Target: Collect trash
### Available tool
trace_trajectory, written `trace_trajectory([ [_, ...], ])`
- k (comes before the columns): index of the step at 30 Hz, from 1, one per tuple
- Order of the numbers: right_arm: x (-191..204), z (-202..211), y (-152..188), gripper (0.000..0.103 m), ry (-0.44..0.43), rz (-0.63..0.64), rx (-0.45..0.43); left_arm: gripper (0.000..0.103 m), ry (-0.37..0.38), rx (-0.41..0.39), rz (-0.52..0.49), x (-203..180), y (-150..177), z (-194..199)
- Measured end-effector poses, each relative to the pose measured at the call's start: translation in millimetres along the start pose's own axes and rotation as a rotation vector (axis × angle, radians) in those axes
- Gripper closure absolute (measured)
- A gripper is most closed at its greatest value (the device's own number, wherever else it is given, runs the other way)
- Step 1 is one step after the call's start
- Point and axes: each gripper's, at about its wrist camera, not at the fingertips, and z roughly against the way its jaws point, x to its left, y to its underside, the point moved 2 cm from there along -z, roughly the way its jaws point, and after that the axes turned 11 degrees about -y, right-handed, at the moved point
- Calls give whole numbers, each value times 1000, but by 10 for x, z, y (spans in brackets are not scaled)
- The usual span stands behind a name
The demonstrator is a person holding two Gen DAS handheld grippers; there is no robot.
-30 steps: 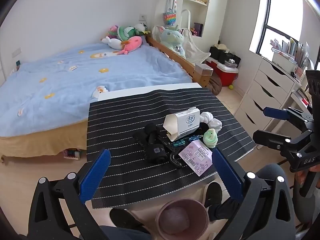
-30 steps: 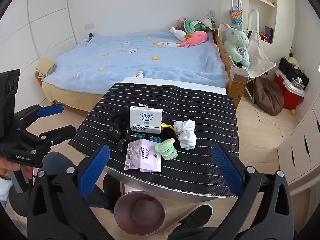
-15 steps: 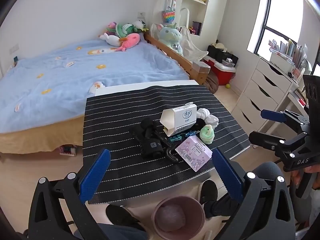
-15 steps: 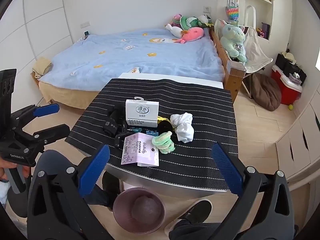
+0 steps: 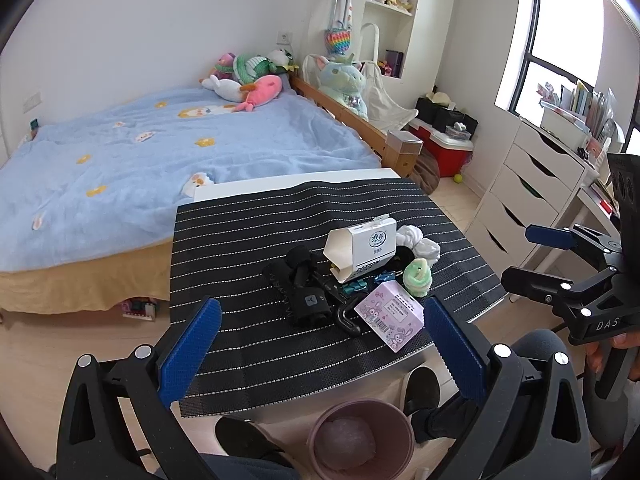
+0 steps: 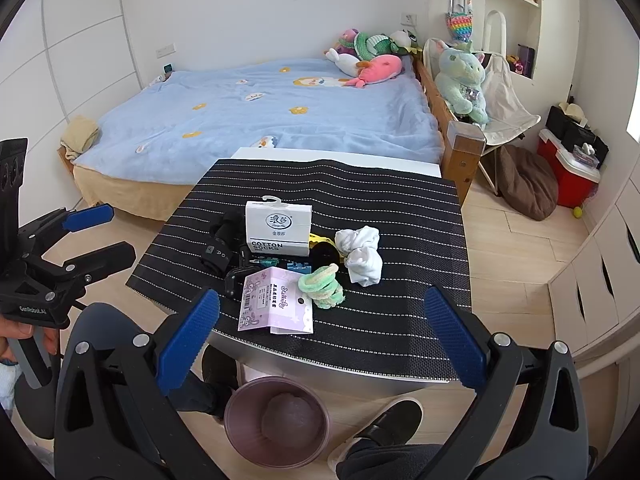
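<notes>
A black striped mat (image 5: 248,240) (image 6: 400,208) covers a small table. On it lie a white cotton-socks box (image 5: 362,248) (image 6: 279,233), a purple card package (image 5: 390,312) (image 6: 274,306), black socks (image 5: 298,286) (image 6: 220,246), white socks (image 5: 420,240) (image 6: 360,254), a green sock roll (image 5: 417,278) (image 6: 322,286) and small clips. A pink trash bin (image 5: 362,440) (image 6: 276,420) stands on the floor below the table's near edge. My left gripper (image 5: 320,344) (image 6: 92,236) and right gripper (image 6: 320,332) (image 5: 536,256) are open and empty, held above and before the table.
A bed with a blue blanket (image 5: 160,152) and plush toys stands behind the table. White drawers (image 5: 532,184) are at the right. A red cooler (image 6: 568,168) and a brown beanbag (image 6: 524,184) sit on the floor. My shoes (image 6: 384,428) are beside the bin.
Both grippers have drawn back and up slightly from the table, so the items look smaller. Both stay open and nothing on the mat has moved.
</notes>
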Motion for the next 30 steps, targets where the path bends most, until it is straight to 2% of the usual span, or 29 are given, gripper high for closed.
trace_trajectory([
  [13,-23,1,5,3,-8,-11,-3,6,-10,-16,-15,-20,-4,-1],
  [30,-41,-29,16,3,-24,-19,-2,6,1,3,-22,-74,41,-37],
])
